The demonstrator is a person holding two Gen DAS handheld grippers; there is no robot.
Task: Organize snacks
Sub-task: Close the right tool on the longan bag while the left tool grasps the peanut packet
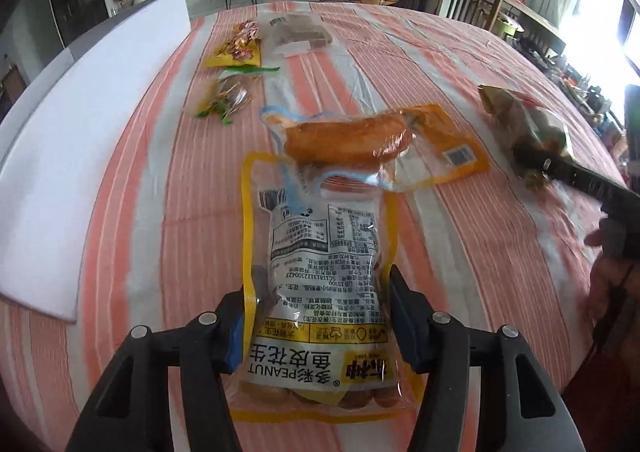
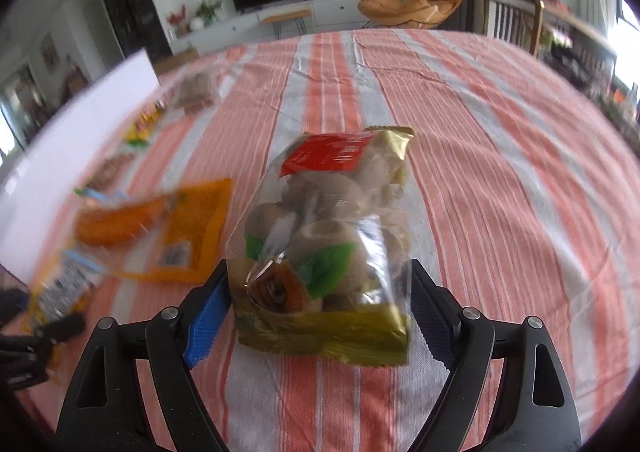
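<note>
Peanut bag [image 1: 320, 276], yellow-edged and printed PEANUT, sits between the fingers of the left hand-held gripper [image 1: 316, 316]; both blue pads touch its sides, a narrow grip. Just beyond it lies an orange snack pack [image 1: 360, 140], partly overlapped by the bag's far end. Further ahead-left: small wrapped candies [image 1: 236, 48], only sharp in the left view. Right view alone shows the mushroom bag [image 2: 324, 236], red label and gold edges, framed by the right hand-held gripper [image 2: 320, 316]; jaws wide, contact unclear. All rest on the bench's striped cloth [image 2: 500, 212]. White board [image 1: 100, 124] lies to the left.
</note>
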